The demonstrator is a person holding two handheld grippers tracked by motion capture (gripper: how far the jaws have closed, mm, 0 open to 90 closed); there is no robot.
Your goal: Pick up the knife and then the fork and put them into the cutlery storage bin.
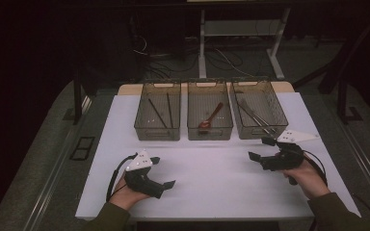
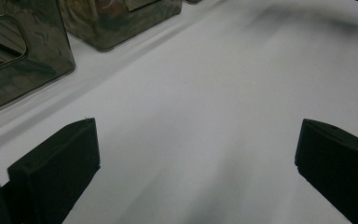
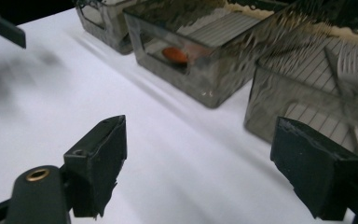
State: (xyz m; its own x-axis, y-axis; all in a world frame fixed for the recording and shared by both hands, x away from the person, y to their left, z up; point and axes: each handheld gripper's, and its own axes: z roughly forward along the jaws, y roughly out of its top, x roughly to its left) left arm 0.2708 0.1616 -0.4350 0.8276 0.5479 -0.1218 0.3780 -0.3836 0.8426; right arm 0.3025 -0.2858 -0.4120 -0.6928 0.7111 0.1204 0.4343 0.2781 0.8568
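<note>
Three smoky see-through bins stand in a row at the back of the white table [image 1: 212, 187]. The left bin [image 1: 157, 131] holds dark chopsticks [image 1: 158, 113], the middle bin [image 1: 209, 132] a red-brown spoon [image 1: 213, 114], the right bin [image 1: 248, 131] metal forks [image 1: 254, 115]. My left gripper [image 1: 164, 171] rests low at the front left, jaws open over bare table [image 2: 196, 154]. My right gripper [image 1: 260, 148] hovers just in front of the right bin, jaws open with nothing between them [image 3: 198, 158]. The right gripper view shows the spoon [image 3: 175, 55] and a fork [image 3: 352, 65] through the bin walls.
Beyond the table's far edge the dark floor carries desk legs [image 1: 202, 43] and loose cables [image 1: 231, 60]. In the left gripper view, the left bin [image 2: 23, 65] and the middle bin [image 2: 116, 23] stand at the upper left. The left gripper's jaw tip [image 3: 2, 25] shows far off in the right gripper view.
</note>
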